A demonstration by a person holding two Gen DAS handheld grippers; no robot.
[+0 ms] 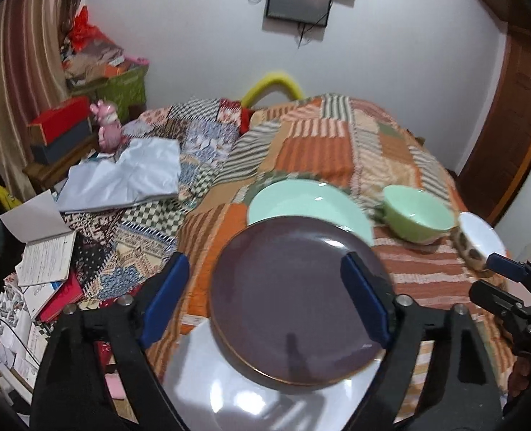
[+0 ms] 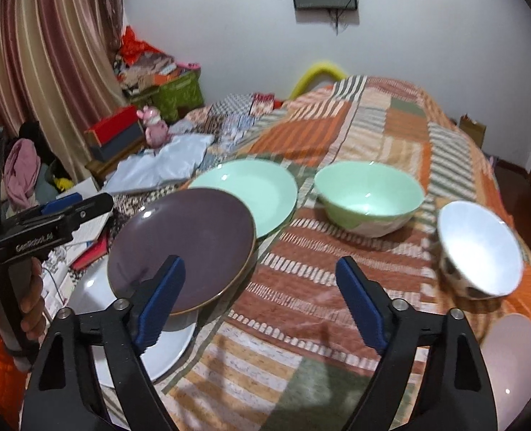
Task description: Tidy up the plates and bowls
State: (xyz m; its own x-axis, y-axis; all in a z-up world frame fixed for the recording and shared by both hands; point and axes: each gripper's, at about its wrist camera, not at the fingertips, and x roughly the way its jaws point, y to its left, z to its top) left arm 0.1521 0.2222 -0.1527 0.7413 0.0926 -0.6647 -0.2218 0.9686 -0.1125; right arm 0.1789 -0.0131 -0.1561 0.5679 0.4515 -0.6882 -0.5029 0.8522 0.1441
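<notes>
Only legible writing I saw: "GenRobot.ai" on the side of the left gripper [image 2: 77,204], in the right wrist view. Left gripper's fingers stood apart, nothing clamped; its right blue pad [image 1: 364,298] overlapped the purple plate [image 1: 294,301] in the picture, contact unclear. Right gripper [image 2: 260,301] was also spread, with only the bedspread [image 2: 373,115] between the pads.

Plates, four counted: purple one tilted, resting on a white plate [image 2: 164,341]; a mint plate [image 2: 251,190] just behind it; a pale pink one [image 2: 513,352] at the right edge (half cut off). Bowls, two: green bowl [image 2: 369,194] upright, white patterned bowl [image 2: 480,248] tipped on its side nearby.

Left of the bed: open notebooks [image 1: 46,251], a white sheet of paper [image 1: 129,176], a pink toy figure [image 1: 108,129], a red box [image 1: 59,118]. A hand [image 2: 32,298] held the left gripper's handle.
</notes>
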